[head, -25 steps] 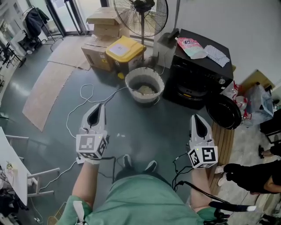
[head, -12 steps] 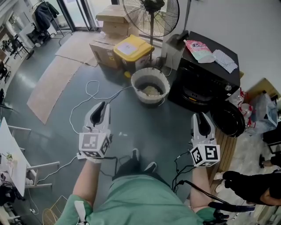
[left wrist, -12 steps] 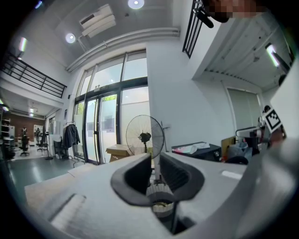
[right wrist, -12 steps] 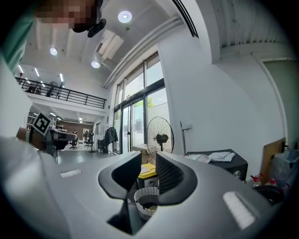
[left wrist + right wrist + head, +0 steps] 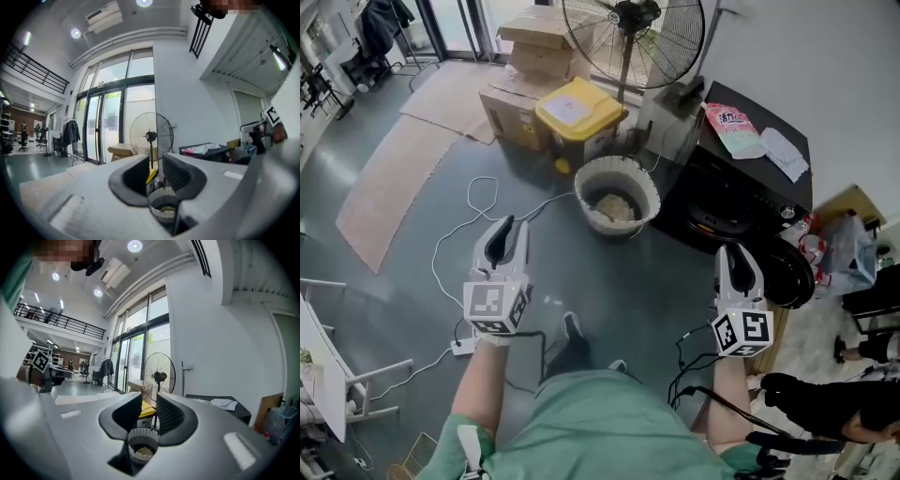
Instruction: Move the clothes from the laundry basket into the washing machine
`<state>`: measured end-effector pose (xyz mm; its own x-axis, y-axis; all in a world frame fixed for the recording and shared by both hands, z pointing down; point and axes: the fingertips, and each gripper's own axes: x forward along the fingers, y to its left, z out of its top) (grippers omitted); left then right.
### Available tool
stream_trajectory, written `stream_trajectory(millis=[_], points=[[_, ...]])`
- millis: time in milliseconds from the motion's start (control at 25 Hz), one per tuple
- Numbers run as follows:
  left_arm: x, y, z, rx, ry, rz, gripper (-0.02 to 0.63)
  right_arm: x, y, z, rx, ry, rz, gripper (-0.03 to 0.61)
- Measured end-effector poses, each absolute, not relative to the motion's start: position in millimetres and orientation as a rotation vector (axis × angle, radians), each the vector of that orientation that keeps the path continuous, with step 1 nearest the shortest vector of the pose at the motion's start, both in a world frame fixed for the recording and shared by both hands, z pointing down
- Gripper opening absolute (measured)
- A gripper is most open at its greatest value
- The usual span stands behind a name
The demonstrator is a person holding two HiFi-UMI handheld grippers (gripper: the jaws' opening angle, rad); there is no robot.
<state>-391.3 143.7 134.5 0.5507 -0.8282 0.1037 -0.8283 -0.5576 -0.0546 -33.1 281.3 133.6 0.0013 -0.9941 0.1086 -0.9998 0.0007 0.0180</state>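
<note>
Head view: approach step, nothing picked up yet. Both arms stretched forward over the grey floor, left hand-held gripper and right hand-held gripper well short of the white laundry basket. Clothes lying as a pale heap in its bottom. Laundry basket set on the floor just beside the black washing machine, with what looks like its round door swung open near the right hand-held gripper. Judged as the very start of the task: no garment out, none in the drum.

Left gripper view: left hand-held gripper empty, jaws moderately apart after just opening, only air between them. Laundry basket framed low in the gap, some way off; fan standing beyond.

Right gripper view: right hand-held gripper empty too, jaws parted only narrowly after just opening a little, nothing between them. Laundry basket and clothes lined up under the gap, washing machine off to the right.

Next, by judgement: close the remaining distance, tip one hand-held gripper down over the rim, widen the right jaws if that side is to take cloth, pinch a fold of the heap, lift well clear of the rim against trailing fabric, then carry across to the drum.
</note>
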Motion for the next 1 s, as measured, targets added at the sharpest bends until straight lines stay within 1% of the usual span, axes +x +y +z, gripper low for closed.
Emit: stream_trajectory(millis=[240,520,760,1000], points=[[-420,61,145,2.761,-1.455,0.165,0.089,-55,209,133,2.177,-2.098,0.096,0.078],[-438,5,149,2.767,-1.426,0.184,0.089,-80,155,133,2.183,-2.083,0.108,0.078],[-435,-21,149,2.785,-1.398,0.190,0.087,-93,130,144,2.160,-2.101,0.152,0.078],[-416,-37,147,2.828,-1.339,0.148,0.087,-88,105,154,2.140,-2.122,0.183,0.078]])
